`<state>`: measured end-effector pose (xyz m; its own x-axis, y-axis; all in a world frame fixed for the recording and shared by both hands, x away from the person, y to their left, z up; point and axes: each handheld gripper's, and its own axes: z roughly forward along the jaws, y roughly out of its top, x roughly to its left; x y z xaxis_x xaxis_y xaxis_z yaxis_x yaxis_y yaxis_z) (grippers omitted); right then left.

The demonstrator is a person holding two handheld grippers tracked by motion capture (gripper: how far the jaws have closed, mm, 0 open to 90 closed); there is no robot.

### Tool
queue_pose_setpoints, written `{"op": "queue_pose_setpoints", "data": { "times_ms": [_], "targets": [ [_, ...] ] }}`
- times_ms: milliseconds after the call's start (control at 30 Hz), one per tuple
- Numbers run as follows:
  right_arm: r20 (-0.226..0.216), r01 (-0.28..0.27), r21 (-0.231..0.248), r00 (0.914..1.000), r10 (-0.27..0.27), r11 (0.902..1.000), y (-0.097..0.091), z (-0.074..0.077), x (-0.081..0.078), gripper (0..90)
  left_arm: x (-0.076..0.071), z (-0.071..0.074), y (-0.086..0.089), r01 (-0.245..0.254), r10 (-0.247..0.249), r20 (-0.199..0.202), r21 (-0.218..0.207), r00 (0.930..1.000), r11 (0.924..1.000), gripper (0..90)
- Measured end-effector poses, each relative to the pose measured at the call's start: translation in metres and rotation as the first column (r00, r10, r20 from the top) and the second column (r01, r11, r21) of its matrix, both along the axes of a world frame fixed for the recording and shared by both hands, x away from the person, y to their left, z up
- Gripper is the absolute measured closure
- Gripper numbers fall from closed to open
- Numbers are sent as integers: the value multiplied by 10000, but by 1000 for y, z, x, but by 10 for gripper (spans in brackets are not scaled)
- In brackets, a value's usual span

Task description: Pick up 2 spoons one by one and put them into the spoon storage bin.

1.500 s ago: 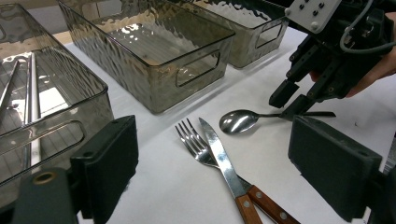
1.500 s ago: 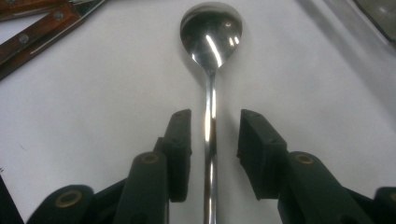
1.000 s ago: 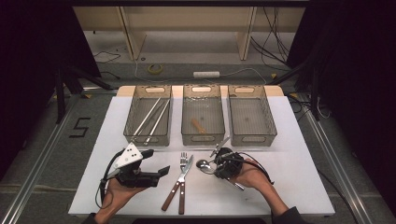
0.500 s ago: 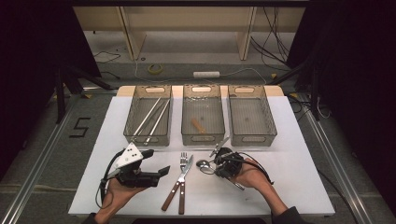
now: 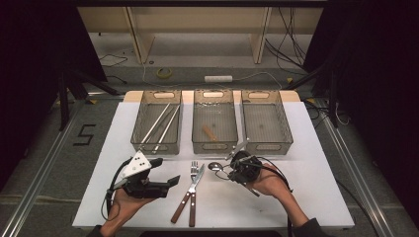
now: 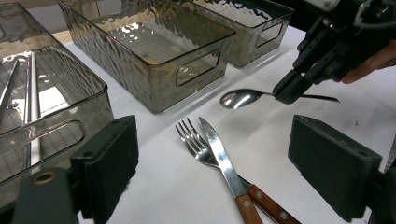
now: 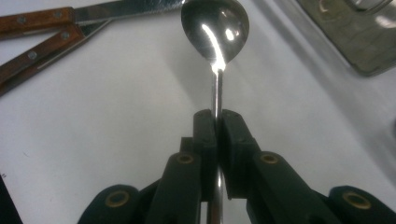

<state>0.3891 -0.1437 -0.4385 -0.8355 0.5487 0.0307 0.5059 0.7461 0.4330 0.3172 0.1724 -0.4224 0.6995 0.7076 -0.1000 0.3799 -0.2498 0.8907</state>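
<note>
A metal spoon (image 7: 215, 28) lies on the white table, bowl toward the left, and my right gripper (image 7: 216, 121) is shut on its thin handle. From above, the right gripper (image 5: 228, 170) sits in front of the middle bin with the spoon (image 5: 215, 166) sticking out to its left. A wooden-handled fork (image 5: 193, 169) and knife (image 5: 198, 174) lie crossed beside it. My left gripper (image 5: 165, 171) rests at the front left, open and holding nothing. In the left gripper view its jaws frame the fork (image 6: 194, 140), the knife (image 6: 219, 149) and the spoon (image 6: 240, 98).
Three smoky clear bins stand in a row at the back. The left bin (image 5: 141, 145) holds long metal sticks, the middle bin (image 5: 216, 146) a small brown piece, and the right bin (image 5: 269, 146) nothing I can make out. Cables trail from both grippers.
</note>
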Motion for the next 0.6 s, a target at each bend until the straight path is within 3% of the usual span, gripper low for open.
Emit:
{"op": "queue_pose_setpoints", "data": {
  "times_ms": [600],
  "targets": [
    [868,273,813,9956,-343,9963,-2,43,18,859,0,-1,0,-11,11,7,-49,10000,10000,153]
  ]
}}
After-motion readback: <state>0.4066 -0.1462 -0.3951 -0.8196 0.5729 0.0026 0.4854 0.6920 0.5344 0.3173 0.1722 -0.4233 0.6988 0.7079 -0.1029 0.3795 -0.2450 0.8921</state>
